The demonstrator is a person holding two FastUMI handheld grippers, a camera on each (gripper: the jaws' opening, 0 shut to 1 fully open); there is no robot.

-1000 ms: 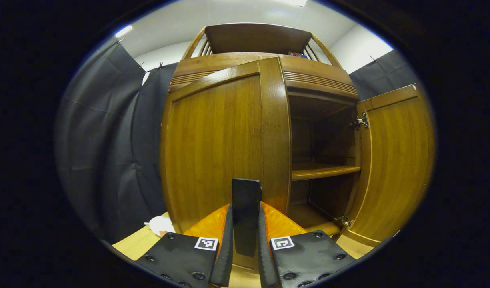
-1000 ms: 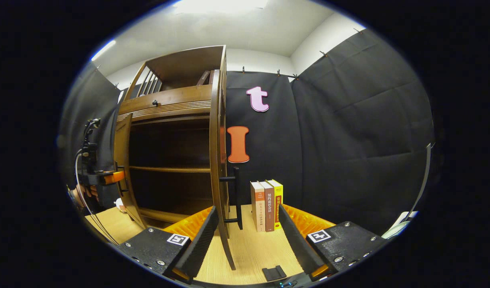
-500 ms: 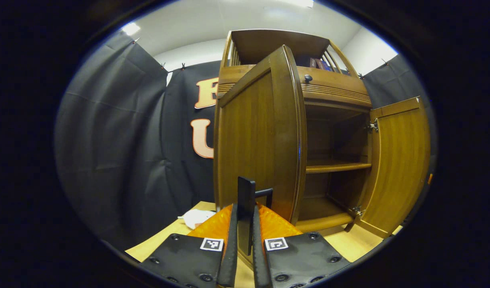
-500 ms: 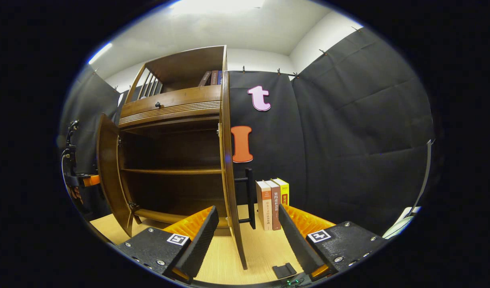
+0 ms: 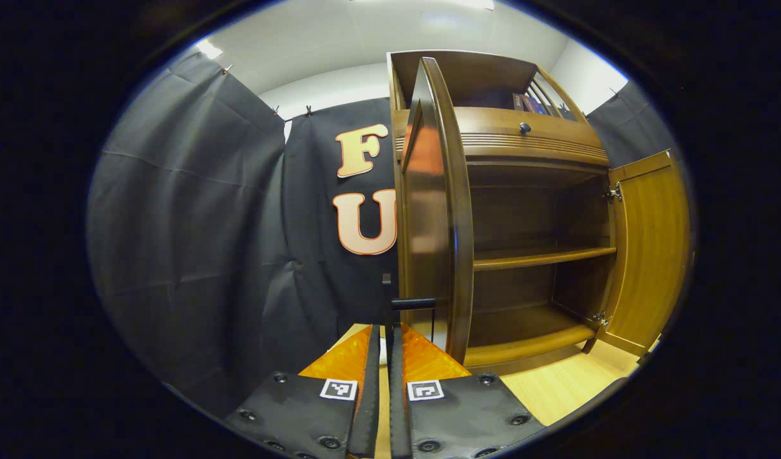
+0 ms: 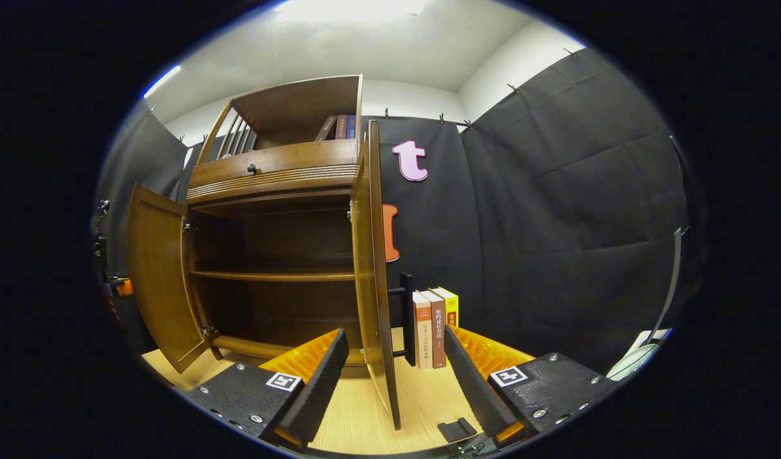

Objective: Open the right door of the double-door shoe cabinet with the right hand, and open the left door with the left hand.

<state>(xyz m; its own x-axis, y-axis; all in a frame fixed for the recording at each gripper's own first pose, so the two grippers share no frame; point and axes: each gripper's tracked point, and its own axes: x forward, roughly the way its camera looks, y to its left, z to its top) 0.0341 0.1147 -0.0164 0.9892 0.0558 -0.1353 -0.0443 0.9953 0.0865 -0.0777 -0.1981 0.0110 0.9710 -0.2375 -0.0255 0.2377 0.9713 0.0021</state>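
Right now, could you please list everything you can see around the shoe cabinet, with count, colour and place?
Brown wooden shoe cabinet: one, standing on the light wood floor, both doors open.
Left door: one, brown, swung out edge-on in the left gripper view.
Right door: one, brown, swung out edge-on in the right gripper view.
Black bar handle on the left door: one, between the left gripper's fingers.
Black bar handle on the right door: one, free.
Inner shelf: one, brown, bare.
Upright books: three, orange-white, brown, yellow, on the floor right of the cabinet.
Books on the top rack: a few, dark.
Left gripper: shut on the left handle.
Right gripper: open, straddling the right door's edge.
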